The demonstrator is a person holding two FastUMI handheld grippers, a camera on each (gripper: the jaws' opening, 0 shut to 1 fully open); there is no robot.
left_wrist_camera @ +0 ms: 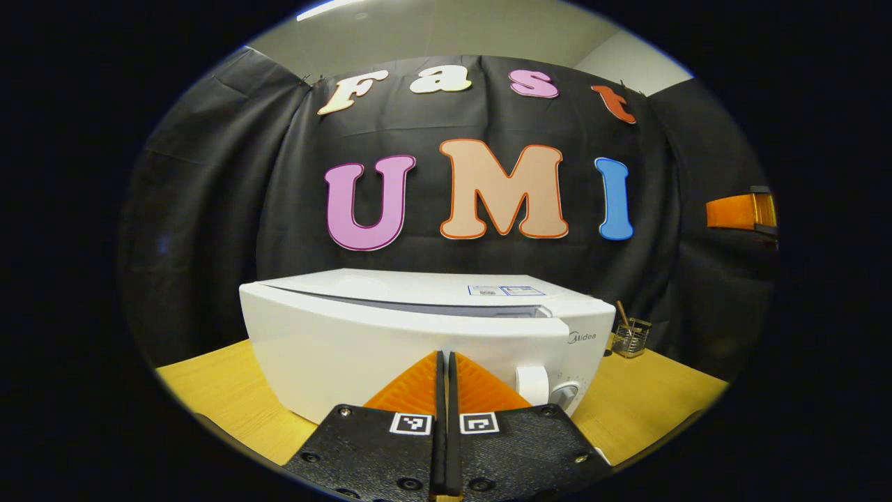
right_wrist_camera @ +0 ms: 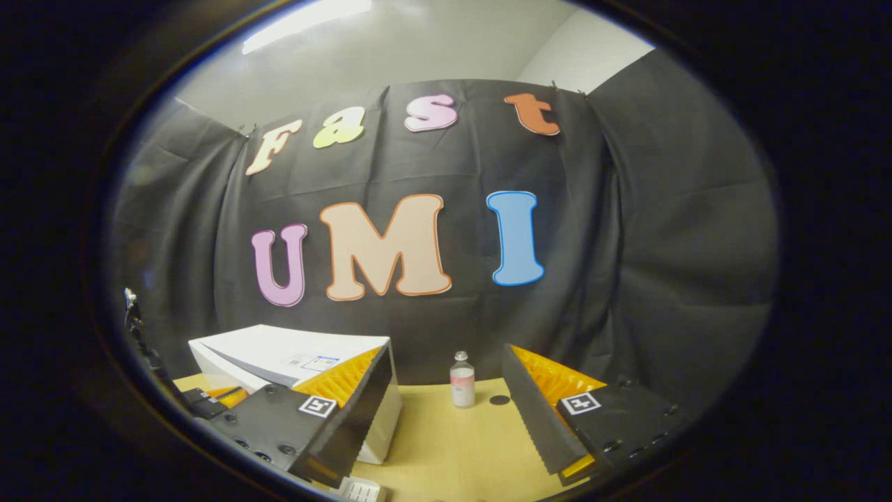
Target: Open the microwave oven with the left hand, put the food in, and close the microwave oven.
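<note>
On the wooden table [left_wrist_camera: 648, 397], in the left gripper view, the white microwave oven [left_wrist_camera: 425, 335] stands straight ahead and close, its door [left_wrist_camera: 390, 355] shut or very nearly so, with a thin dark seam running along the top edge. The left gripper [left_wrist_camera: 444, 376] points at the lower front of that door, its two fingers pressed together with only a hairline gap and nothing between them; whether the tips touch the door cannot be told. Just to the right of the fingers sit the oven's round knobs [left_wrist_camera: 550, 387]. Beyond the oven's right side, near the cloth wall, a small wire holder [left_wrist_camera: 631, 338] stands on the table with a brown stick in it. At the far right edge of this view an orange part of the other gripper [left_wrist_camera: 742, 211] hangs in the air, well apart from the oven. In the right gripper view, the right gripper [right_wrist_camera: 446, 390] is spread wide and holds nothing. Through its gap, a small clear bottle [right_wrist_camera: 462, 380] with a pale pink label stands upright on the table, and a dark round spot [right_wrist_camera: 499, 400] lies just beside it on the right. The microwave oven [right_wrist_camera: 293, 355] sits to the left, partly hidden behind the left-hand finger [right_wrist_camera: 348, 404]. No food can be made out anywhere.
</note>
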